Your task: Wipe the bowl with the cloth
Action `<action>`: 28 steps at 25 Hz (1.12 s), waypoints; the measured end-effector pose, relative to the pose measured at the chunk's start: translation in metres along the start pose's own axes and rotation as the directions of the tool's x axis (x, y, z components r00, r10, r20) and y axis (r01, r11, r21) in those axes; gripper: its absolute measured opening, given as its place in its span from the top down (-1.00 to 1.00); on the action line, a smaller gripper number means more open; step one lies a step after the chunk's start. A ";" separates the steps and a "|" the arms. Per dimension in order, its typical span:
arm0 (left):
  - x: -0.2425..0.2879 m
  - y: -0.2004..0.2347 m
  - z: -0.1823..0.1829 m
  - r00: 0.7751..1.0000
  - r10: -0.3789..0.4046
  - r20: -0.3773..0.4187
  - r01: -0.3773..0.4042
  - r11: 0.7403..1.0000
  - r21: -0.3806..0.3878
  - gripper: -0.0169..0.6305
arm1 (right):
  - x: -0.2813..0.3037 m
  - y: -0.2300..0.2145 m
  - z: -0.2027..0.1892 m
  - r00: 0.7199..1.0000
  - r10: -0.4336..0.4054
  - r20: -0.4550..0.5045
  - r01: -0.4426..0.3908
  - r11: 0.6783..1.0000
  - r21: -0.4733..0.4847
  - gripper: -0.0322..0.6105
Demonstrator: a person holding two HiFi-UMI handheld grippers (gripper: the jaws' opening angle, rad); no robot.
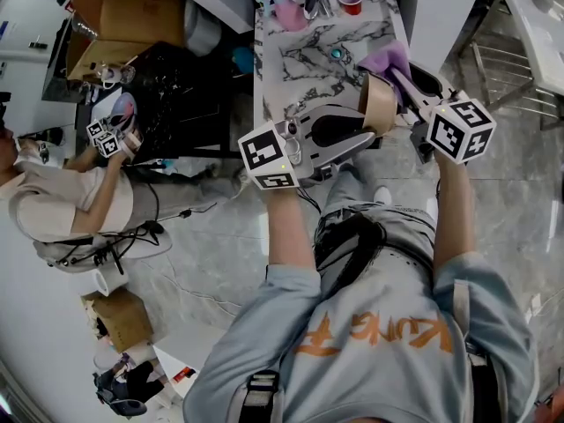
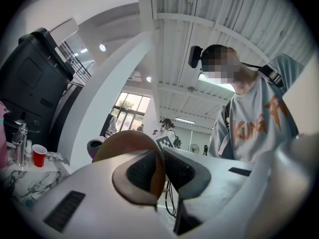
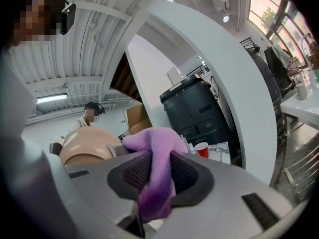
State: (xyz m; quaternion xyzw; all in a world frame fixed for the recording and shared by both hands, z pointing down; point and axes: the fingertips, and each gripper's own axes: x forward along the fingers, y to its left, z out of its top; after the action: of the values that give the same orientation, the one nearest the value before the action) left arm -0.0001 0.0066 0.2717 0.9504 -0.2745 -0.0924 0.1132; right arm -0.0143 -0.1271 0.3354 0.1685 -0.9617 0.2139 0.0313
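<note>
Currently, the bowl (image 1: 381,104) is held up on edge over the near end of the marble table (image 1: 308,60), clear of the tabletop. It is a tan bowl, and it is gripped by its rim in the left gripper (image 1: 361,130). In the left gripper view, the bowl (image 2: 127,141) wall is seen standing between the two dark pads of the left gripper (image 2: 162,168), which are closed narrowly onto it. One pad is seated inside the bowl and the other outside.

The purple cloth (image 1: 388,60) is clamped in the right gripper (image 1: 410,86). In the right gripper view, a fold of the cloth (image 3: 154,148) is pinched between the pads of the right gripper (image 3: 157,176). Its bunched upper end is raised above the jaws and a tail hangs below them. The bowl (image 3: 87,143) is seen just beside the bunched end. In the head view the cloth is laid against the bowl's upper side, though firm contact cannot be confirmed.

At the far end of the table, a red cup (image 1: 350,0) and a pink spray bottle (image 1: 286,9) are set well apart from the bowl. A second person (image 1: 62,201) is seated to the left, at a cluttered dark bench.
</note>
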 end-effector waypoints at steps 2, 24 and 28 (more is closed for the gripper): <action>0.000 0.001 0.003 1.000 0.002 0.018 -0.002 1.000 0.000 0.81 | 0.001 0.000 -0.004 1.000 -0.002 -0.019 0.002 1.000 0.000 0.53; -0.001 0.035 0.024 0.967 0.189 0.170 -0.189 0.982 -0.020 0.83 | 0.003 0.023 -0.041 0.978 0.104 -0.181 -0.116 0.992 -0.058 0.53; -0.005 0.044 0.032 0.943 0.235 0.238 -0.229 0.972 -0.052 0.83 | 0.000 0.032 -0.047 0.966 0.163 -0.201 -0.176 0.983 -0.046 0.53</action>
State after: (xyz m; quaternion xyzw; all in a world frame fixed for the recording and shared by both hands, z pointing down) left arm -0.0341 -0.0317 0.2533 0.8917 -0.3950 -0.1970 0.0999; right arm -0.0256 -0.0802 0.3655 0.0627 -0.9711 0.2008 0.1131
